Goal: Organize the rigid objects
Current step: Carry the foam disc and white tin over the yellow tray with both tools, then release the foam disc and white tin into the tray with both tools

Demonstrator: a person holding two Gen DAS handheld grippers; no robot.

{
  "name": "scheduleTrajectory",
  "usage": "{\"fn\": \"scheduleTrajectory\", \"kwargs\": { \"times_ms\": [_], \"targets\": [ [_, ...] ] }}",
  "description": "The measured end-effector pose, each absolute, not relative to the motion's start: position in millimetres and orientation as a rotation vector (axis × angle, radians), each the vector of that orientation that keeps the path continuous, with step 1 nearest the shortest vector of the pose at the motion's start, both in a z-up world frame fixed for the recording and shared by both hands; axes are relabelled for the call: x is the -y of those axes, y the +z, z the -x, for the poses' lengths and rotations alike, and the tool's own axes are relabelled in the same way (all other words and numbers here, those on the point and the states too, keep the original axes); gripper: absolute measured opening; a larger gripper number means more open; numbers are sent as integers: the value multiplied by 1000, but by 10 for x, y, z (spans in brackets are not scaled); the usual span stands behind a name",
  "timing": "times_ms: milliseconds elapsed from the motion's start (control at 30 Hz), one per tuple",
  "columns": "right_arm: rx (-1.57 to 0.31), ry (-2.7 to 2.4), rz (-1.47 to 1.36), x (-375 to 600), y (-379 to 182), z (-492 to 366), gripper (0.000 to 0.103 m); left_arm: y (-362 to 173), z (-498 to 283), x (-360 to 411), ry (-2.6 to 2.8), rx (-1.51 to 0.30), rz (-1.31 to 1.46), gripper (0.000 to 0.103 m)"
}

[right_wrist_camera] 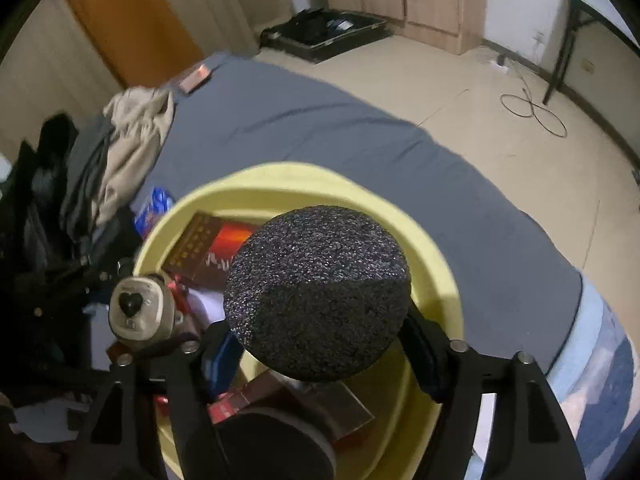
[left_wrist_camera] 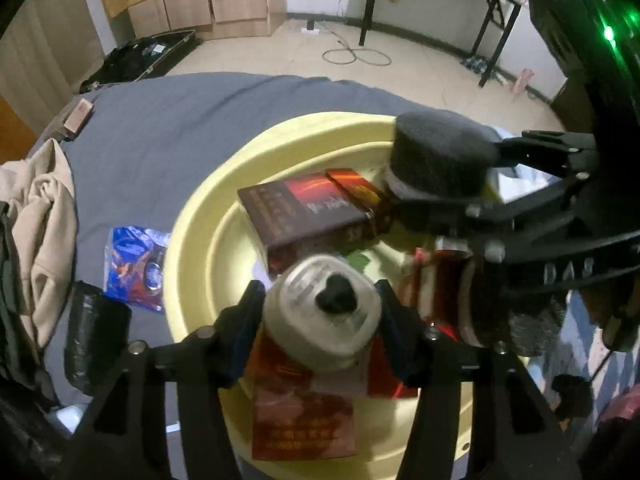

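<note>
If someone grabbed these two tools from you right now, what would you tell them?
Left hand-held gripper: shut on a beige jar with a black heart on its lid, above the yellow basin.
Right hand-held gripper: shut on a black sponge, also over the basin.
Done: several red boxes lie in the basin.
Left: drop both items in, then perhaps the blue packet and pink box on the grey bed.

left gripper (left_wrist_camera: 322, 312) clamped on beige jar (left_wrist_camera: 320, 320) with black heart on lid, held over yellow basin (left_wrist_camera: 192, 240) on grey bedsheet (left_wrist_camera: 180, 120), dark red boxes (left_wrist_camera: 308, 208) inside basin, right gripper (left_wrist_camera: 440, 168) gripping black foam disc (left_wrist_camera: 440, 156) at basin's far rim, blue packet (left_wrist_camera: 134, 256) just left of basin
</note>
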State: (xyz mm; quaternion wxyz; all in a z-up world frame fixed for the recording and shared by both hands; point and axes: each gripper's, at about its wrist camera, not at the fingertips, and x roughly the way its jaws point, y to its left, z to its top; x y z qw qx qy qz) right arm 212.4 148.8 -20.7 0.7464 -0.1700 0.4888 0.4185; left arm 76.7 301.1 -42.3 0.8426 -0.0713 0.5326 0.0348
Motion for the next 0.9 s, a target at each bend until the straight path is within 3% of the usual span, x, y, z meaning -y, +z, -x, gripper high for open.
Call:
{"fn": "scheduleTrajectory", "kwargs": {
  "times_ms": [133,200,267,500,667,900],
  "targets": [
    [-984,946,314,-1384,-87,-2062,94,-126,-575,-2998,59,-1012,216,76],
    [-952,955,216,-1227,21,-2042,100,103,-379,-2997,47,-929,259,95],
    [-870,973,146,-980,183,-1941,103,345,-97,-2943,55,-848,291,103],
    [-723,1013,189,-59,284,-1310,103,528,804,-2443,124,-792,266,103],
    [-660,1046,322,409,-197,-606,103,-134,1177,-2091,362,-816,398,103],
    [-724,1011,442,265,-869,-420,103,-1071,1002,-1870,533,-976,306,103]
  ]
}}
